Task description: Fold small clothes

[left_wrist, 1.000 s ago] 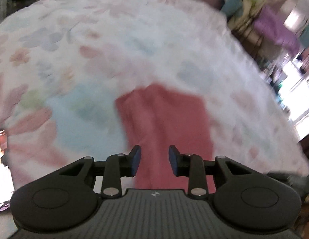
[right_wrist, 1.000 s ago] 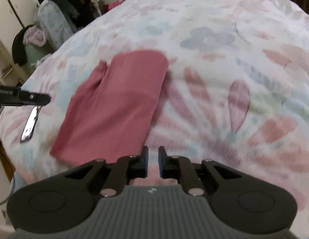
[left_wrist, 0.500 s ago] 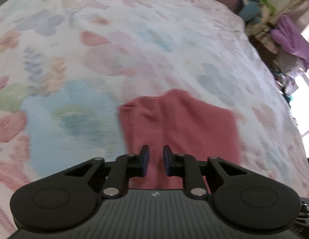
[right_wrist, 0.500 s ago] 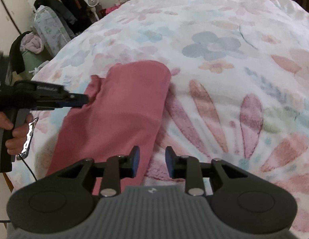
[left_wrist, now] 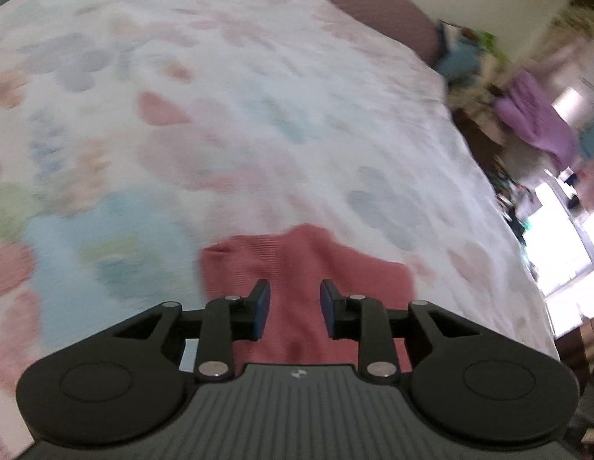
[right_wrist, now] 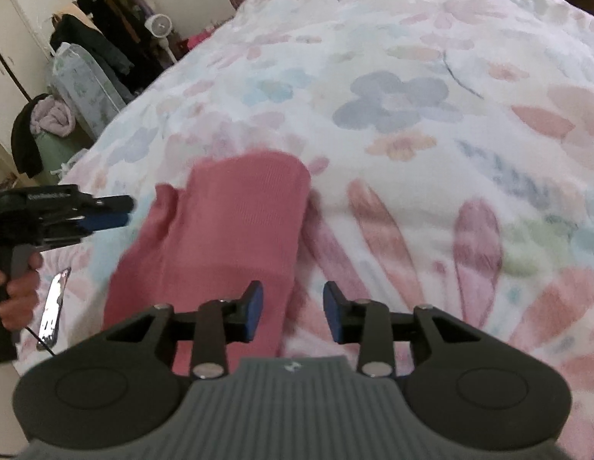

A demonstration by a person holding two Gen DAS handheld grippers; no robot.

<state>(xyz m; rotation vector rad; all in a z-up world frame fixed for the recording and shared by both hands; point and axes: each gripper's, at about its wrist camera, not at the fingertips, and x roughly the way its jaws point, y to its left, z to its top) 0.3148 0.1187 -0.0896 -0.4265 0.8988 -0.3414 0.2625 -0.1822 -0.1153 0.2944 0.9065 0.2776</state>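
both tools, left tool (left_wrist: 293, 308) and right tool (right_wrist: 293, 312), hover spread and empty, jaws just opened, over the pink garment (right_wrist: 235, 237) lying flat on the bed (right_wrist: 412, 76), seemingly between folds; next, pinch its six o'clock edge.

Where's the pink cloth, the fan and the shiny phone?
Pink cloth (right_wrist: 235, 237): right wrist view, its middle.
Fan (right_wrist: 160, 25): right wrist view, its round head.
Phone (right_wrist: 53, 308): right wrist view, its screen.
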